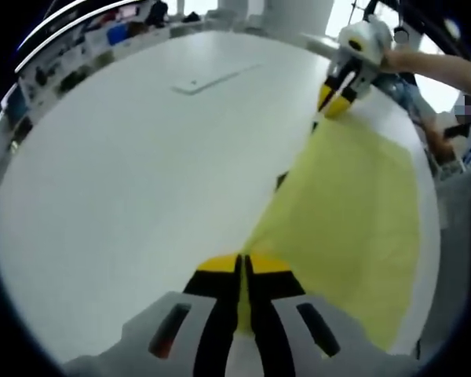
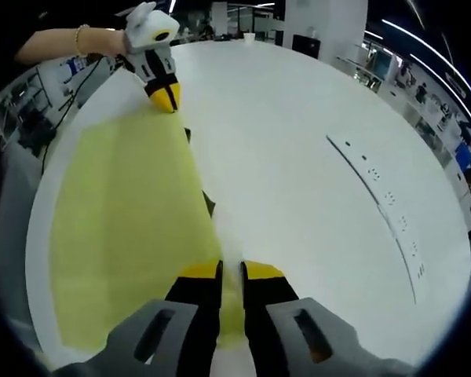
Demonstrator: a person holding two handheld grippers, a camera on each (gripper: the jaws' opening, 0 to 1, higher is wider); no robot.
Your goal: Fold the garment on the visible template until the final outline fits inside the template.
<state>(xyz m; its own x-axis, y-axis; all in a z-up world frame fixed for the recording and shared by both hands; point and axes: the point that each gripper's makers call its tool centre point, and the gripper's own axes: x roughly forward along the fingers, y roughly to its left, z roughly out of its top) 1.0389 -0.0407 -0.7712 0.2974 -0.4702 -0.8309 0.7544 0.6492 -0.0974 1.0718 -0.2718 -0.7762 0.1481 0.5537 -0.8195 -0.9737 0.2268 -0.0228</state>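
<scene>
A pale yellow garment lies spread flat on the white table, with one straight edge stretched between the two grippers. My left gripper is shut on the near end of that edge. My right gripper pinches the far end. In the right gripper view, the right gripper is shut on the garment, and the left gripper holds it at the far end. A thin template line with small dark marks runs across the table away from the cloth, also seen as a thin line.
Small dark marks peek out along the garment's stretched edge. A person's forearm reaches in behind the right gripper. The table's edge runs just beyond the cloth. Shelves and office clutter stand past the table.
</scene>
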